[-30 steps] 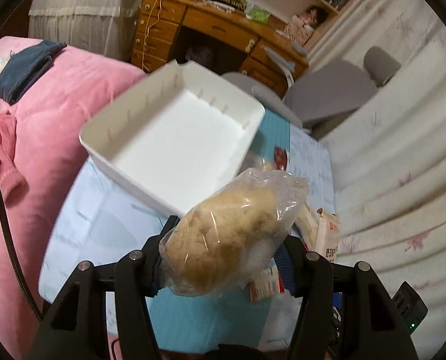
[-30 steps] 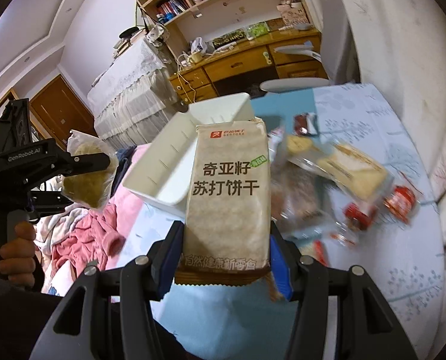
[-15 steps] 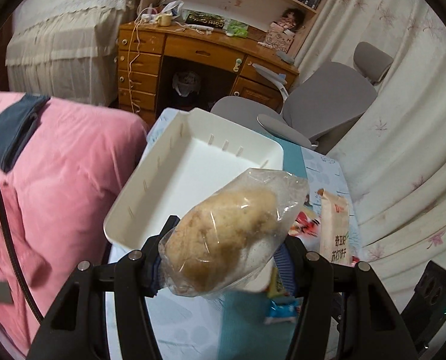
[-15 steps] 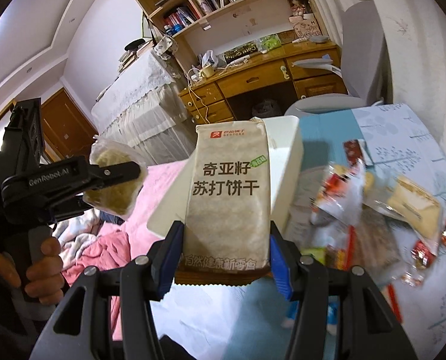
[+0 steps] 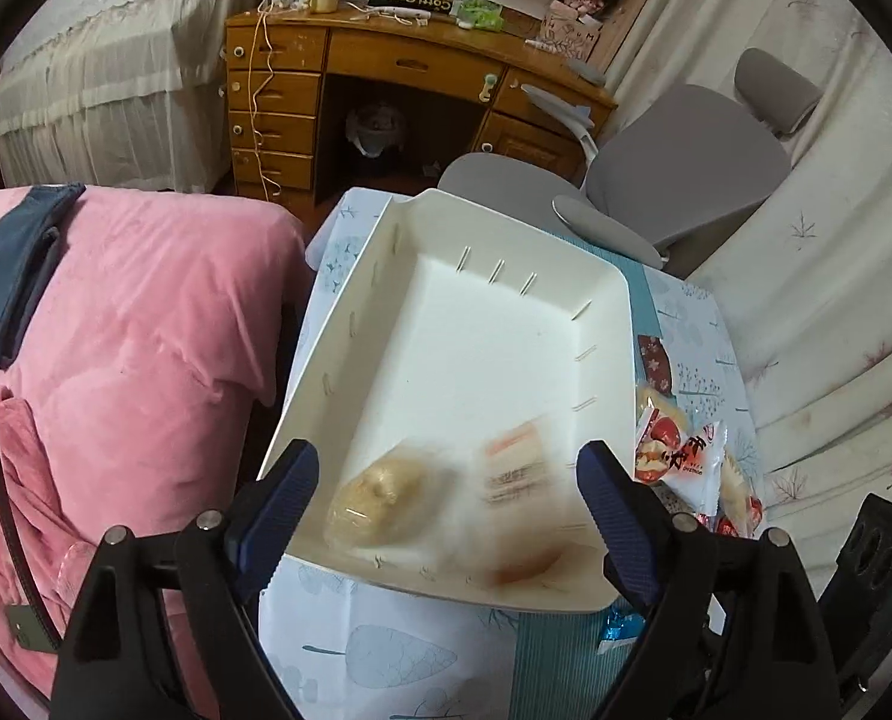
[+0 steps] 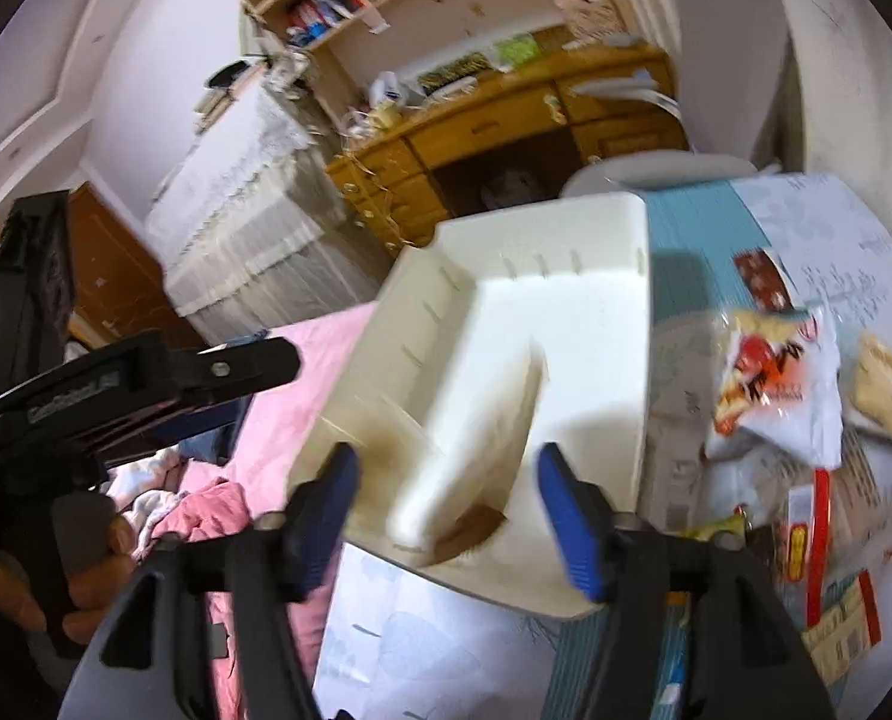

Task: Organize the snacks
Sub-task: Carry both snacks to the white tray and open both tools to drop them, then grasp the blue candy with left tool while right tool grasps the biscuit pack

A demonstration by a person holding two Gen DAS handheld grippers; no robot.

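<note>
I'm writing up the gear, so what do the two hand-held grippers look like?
Both are black. The left hand-held gripper and the right hand-held gripper have ribbed dark-blue finger pads and silver pivot screws. The left's side carries pale lettering, too blurred to read.

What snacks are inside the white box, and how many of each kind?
Bread roll in a clear bag: 1
Packet of crackers: 1 (blurred in both views)
Total in the white box: 2
</note>
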